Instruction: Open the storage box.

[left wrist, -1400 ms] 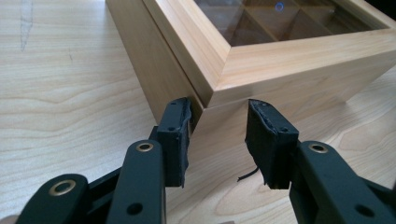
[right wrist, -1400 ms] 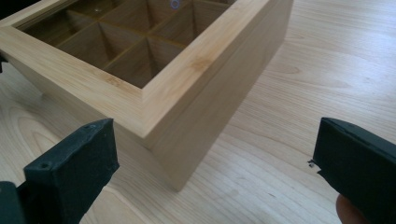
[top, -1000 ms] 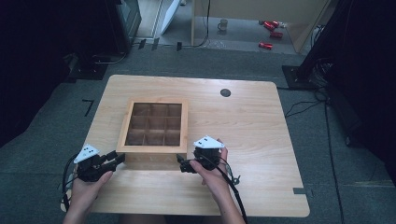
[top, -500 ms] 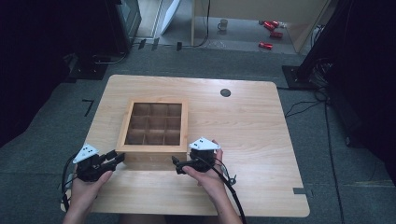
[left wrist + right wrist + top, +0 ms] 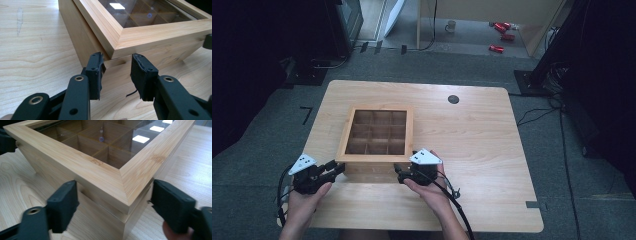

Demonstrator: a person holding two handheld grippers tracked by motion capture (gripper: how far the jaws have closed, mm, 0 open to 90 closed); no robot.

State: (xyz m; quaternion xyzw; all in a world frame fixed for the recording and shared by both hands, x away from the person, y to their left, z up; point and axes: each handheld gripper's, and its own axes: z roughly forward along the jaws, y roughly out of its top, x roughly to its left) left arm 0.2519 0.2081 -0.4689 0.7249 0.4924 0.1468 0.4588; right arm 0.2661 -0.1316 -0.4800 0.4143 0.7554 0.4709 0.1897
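High view – box: a wooden box [image 5: 377, 134] with a glass-paned lid and nine compartments is sitting on the worktop [image 5: 472, 145], left of its middle, its near side facing the person.
High view – left hand-held gripper [image 5: 334, 169]: it is hovering at the box's near left corner, held in the person's left hand [image 5: 304, 202], a grey three-cornered plate on top.
High view – right hand-held gripper [image 5: 398, 171]: it is sitting at the box's near right corner, gripped by the right hand [image 5: 429, 192], its cable trailing towards the worktop's near edge.
High view – surroundings: a dark round cap [image 5: 453, 99] is lying in the worktop near its far edge, well apart from the box; a mug [image 5: 451, 25] and red things [image 5: 502, 35] are standing on the floor beyond.
Left gripper view – left hand-held gripper [image 5: 117, 71]: the jaws are standing at their narrowest with a clear gap between the pads; they are pointing at the box [image 5: 140, 40] corner just under the lid's rim, and whether a pad is touching the wood I cannot tell.
Right gripper view – right hand-held gripper [image 5: 115, 202]: the jaws are spread to either side of the box [image 5: 100, 175] corner and have just been closing; the corner is lying between them, with the pads not pressing on it.
Right gripper view – lid: ceiling lights are reflecting in the glass over the compartments.
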